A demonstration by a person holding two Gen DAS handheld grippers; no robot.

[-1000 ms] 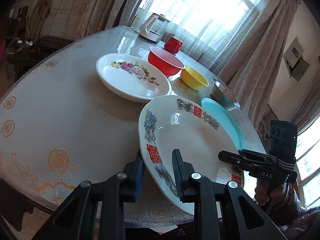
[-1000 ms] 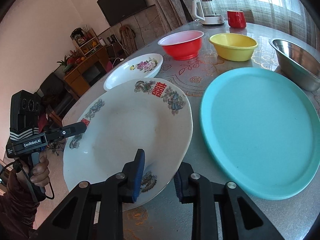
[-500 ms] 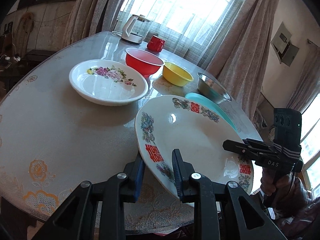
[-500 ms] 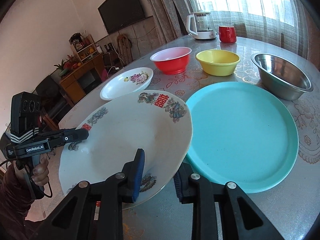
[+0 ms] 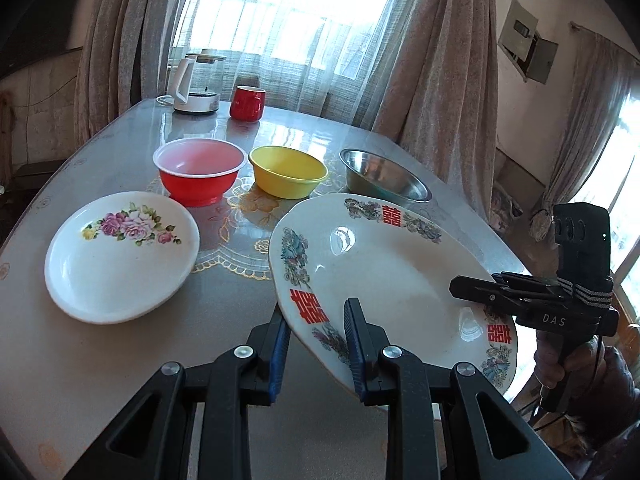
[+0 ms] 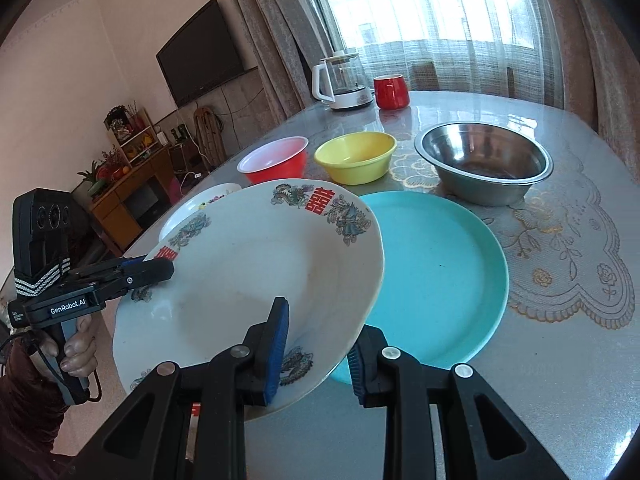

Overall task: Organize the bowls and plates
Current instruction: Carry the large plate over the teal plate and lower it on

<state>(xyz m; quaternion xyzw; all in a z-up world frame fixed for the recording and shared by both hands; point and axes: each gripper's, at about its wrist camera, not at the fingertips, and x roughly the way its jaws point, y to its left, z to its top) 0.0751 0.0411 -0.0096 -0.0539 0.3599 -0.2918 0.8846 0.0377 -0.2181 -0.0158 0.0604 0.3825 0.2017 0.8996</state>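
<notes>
The large white plate with red characters (image 6: 240,276) is tilted above the table (image 6: 560,360), its rim clamped between the blue pads of the right gripper (image 6: 316,344) at its near edge and gripped by the left gripper (image 6: 150,270) at its left edge. Just right of this plate, partly under it, lies the teal plate (image 6: 436,276). Behind the teal plate stand a red bowl (image 6: 276,160), a yellow bowl (image 6: 356,158) and a steel bowl (image 6: 484,164). A floral plate (image 6: 192,212) peeks out behind the white plate's left side.

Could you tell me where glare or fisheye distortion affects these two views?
Left wrist view: the window is blown out, with glints on the large plate; the curtains bow outward. Right wrist view: the window is overexposed, the table beneath it reflects it, and the corners are vignetted black.
</notes>
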